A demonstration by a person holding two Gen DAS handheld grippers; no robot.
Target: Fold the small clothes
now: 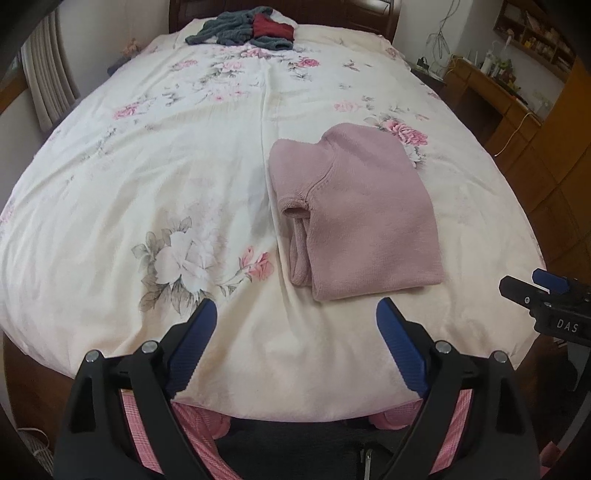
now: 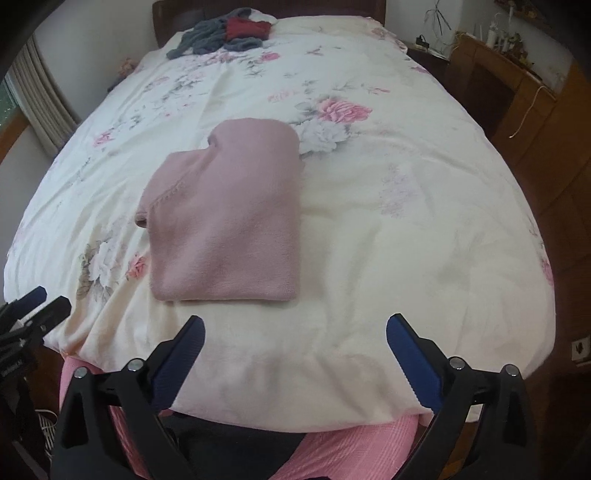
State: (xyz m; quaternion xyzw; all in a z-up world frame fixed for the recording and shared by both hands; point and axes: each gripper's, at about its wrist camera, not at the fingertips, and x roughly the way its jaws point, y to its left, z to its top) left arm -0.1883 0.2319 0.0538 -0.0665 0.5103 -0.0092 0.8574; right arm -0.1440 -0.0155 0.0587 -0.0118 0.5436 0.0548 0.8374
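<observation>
The folded pink sweater lies lengthwise at twelve o'clock from the wide-open, empty right gripper, nearer than the equally open, empty left gripper.

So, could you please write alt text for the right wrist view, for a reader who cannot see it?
A folded pink sweater lies on a floral bedspread, just beyond the open right gripper, which holds nothing. A heap of grey and dark red clothes sits at the far end of the bed, and the left gripper shows at the left edge.
</observation>
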